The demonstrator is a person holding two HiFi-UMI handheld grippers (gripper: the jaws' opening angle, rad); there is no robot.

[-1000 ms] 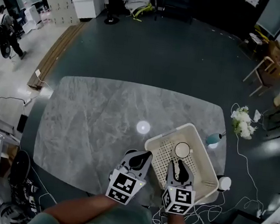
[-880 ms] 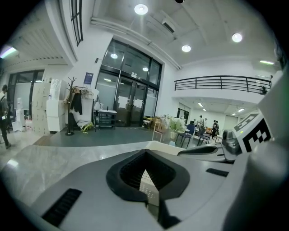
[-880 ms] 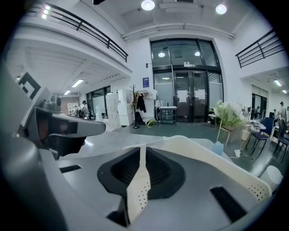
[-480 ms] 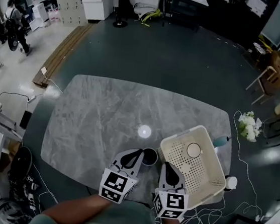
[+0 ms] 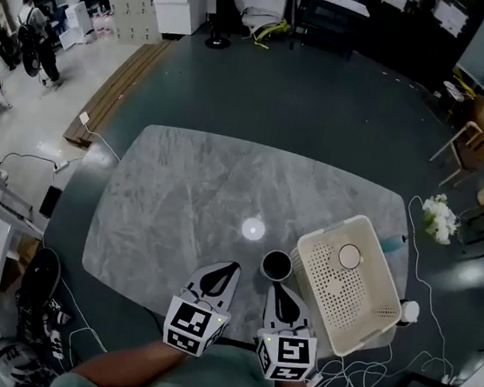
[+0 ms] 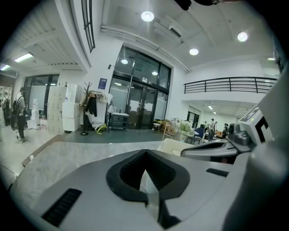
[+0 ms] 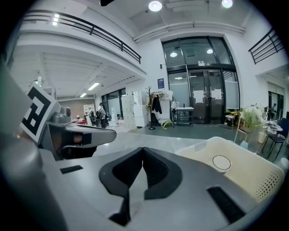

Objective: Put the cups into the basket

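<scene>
- left gripper [image 5: 225, 269] and right gripper [image 5: 275, 287] hover over the near edge of the counter [image 5: 189, 199], each with its jaws pressed together and empty.
- a dark cup [image 5: 276, 265] stands on the counter just left of the basket [image 5: 353, 300].
- a white cup [image 5: 350, 257] sits at the basket's far end.

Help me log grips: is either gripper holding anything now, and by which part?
Nothing is held. The left gripper and right gripper are both shut and empty; the dark cup stands free on the table beside the basket.

table [image 5: 180, 198]: grey marble | on it: dark cup [image 5: 276, 265]; cream basket [image 5: 352, 300]
</scene>
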